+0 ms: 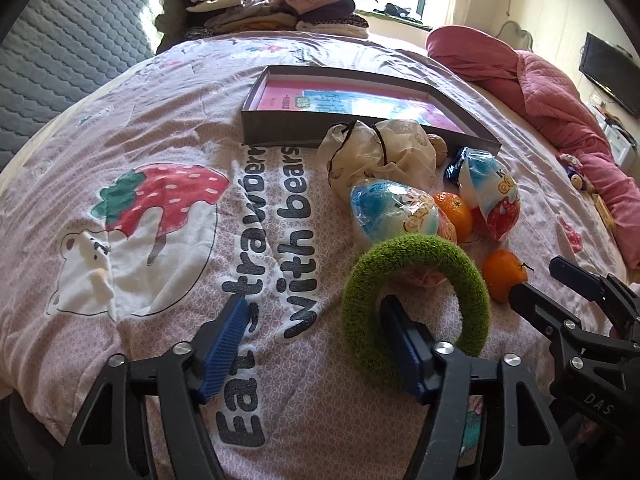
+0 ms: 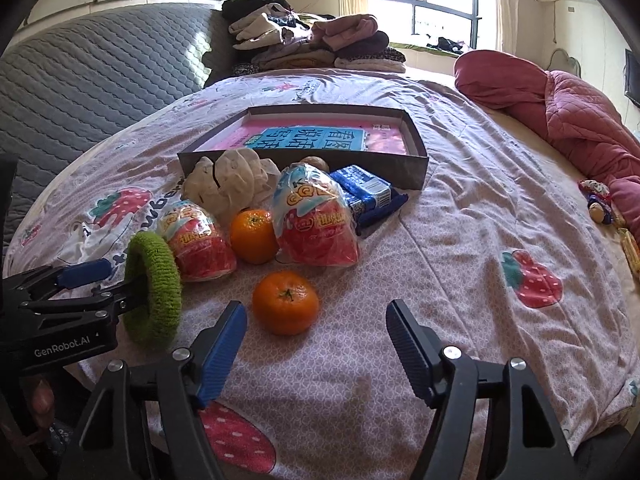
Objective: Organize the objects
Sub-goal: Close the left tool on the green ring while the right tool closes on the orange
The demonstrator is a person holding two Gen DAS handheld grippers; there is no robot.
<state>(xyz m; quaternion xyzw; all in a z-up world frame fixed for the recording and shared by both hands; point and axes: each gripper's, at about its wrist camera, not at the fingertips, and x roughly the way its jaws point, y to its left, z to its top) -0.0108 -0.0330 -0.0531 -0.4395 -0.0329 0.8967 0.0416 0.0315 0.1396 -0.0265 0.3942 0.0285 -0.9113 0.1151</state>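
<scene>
My left gripper (image 1: 314, 320) stands open over the bedsheet. A fuzzy green ring (image 1: 416, 300) hangs looped over its right finger, and nothing is between the pads. My right gripper (image 2: 316, 320) is open too, with a loose orange (image 2: 286, 302) on the sheet just beyond its fingertips. Further back lie a second orange (image 2: 254, 234), two egg-shaped snack packs (image 2: 200, 240) (image 2: 312, 220), a cream cloth pouch (image 2: 228, 184), a blue packet (image 2: 364, 188) and a walnut (image 2: 314, 162). Behind them sits a shallow dark box (image 2: 400, 172) with a pink book inside.
Everything lies on a bed with a pink strawberry-print sheet (image 2: 460, 220). A pile of folded clothes (image 2: 308, 44) sits at the far end, a rumpled pink quilt (image 2: 560, 108) along the right, and a grey quilted mattress (image 2: 100, 72) on the left. A small toy (image 2: 598, 200) lies by the quilt.
</scene>
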